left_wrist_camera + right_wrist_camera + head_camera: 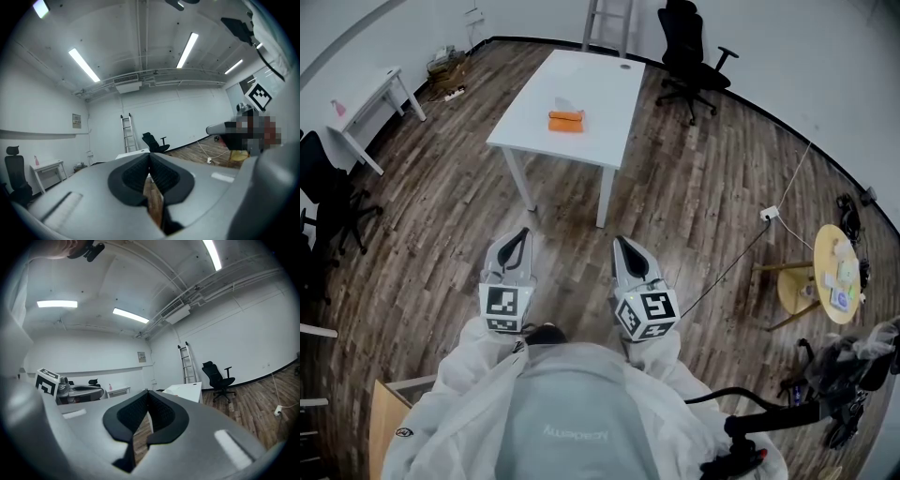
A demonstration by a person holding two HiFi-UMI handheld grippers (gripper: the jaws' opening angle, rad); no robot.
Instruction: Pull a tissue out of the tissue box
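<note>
The orange tissue box (565, 121) lies near the middle of the white bench (605, 75), with a white tissue (563, 102) that seems to stand up from its top, though it is too small to be sure. Nothing else shows on the bench apart from a small dark spot at its far edge. The task looks to be at its very start, in the approach: both grippers are held level in front of the person, well apart from the bench, with open wooden floor (675, 187) between. The left gripper (521, 234) has its jaws closed together on nothing, and the right gripper (620, 244) is likewise closed and empty. The next move calls for walking up to the bench's near edge, opening the jaws of one gripper, bringing them down over the upstanding tissue and closing on it alone; the other gripper may need to steady the box, since it looks light enough to lift along with the tissue. Nothing stands in the direct path. A black office chair (692, 56) and a ladder (607, 21) stand beyond the bench, a cable (741, 258) trails across the floor to the right towards a round yellow table (825, 281), and a small white desk (375, 98) stands off to the left.
</note>
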